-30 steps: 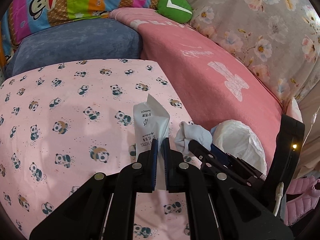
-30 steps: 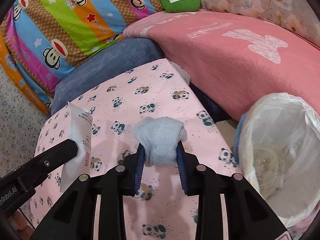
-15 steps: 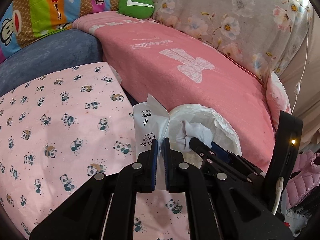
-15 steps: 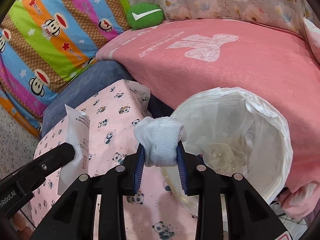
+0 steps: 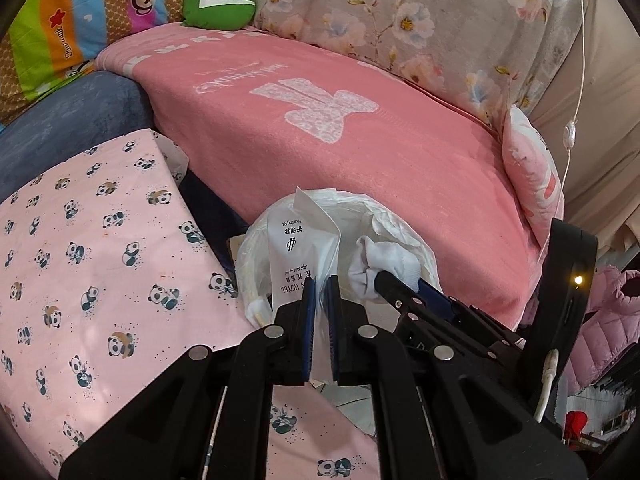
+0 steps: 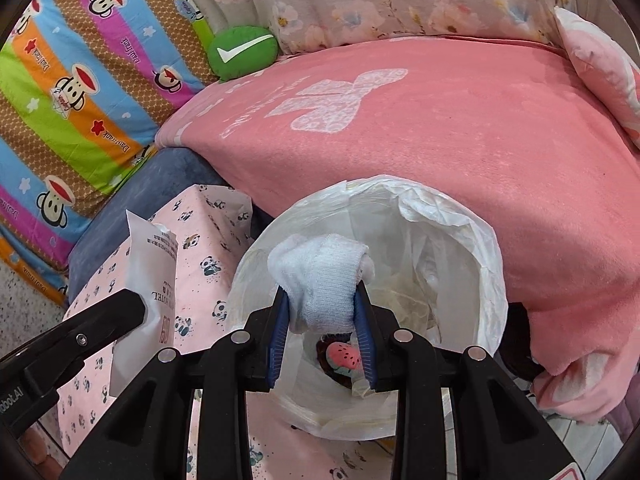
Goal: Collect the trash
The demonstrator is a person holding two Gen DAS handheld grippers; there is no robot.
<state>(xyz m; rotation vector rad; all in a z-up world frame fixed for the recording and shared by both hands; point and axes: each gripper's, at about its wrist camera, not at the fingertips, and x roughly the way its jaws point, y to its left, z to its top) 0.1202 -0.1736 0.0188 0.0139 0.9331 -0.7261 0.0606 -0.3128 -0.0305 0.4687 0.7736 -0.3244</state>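
My right tool (image 6: pixel 323 320) is closed on a rolled white cloth (image 6: pixel 324 280), and my left tool (image 5: pixel 320 300) is closed on a white paper packet (image 5: pixel 302 256) with printed text; both are held over the mouth of the trash bin.

The biggest thing I see is the pink blanket (image 5: pixel 360 152) with a white bow pattern, which covers the bed behind the bin. Above it hangs a grey floral curtain (image 5: pixel 420 20), and at the far left there is a striped monkey-print cover (image 6: pixel 72 92) with a green round cushion (image 6: pixel 242 52) just beside it. In front, on the left, lies the pink panda sheet (image 5: pixel 92 248); I cannot tell what is under it. A dark blue cushion (image 5: pixel 60 120) sits between this sheet and the striped cover.

The trash bin (image 6: pixel 460 248) is lined with a thin white plastic bag, and it stands between the panda sheet and the pink blanket, touching the blanket edge. In the right wrist view the cloth is directly above the opening of the bin, and the packet is at its left rim, partly over the panda sheet. Deep inside the bin I see some crumpled pale waste and a small pink watermelon-pattern piece (image 6: pixel 342 354).
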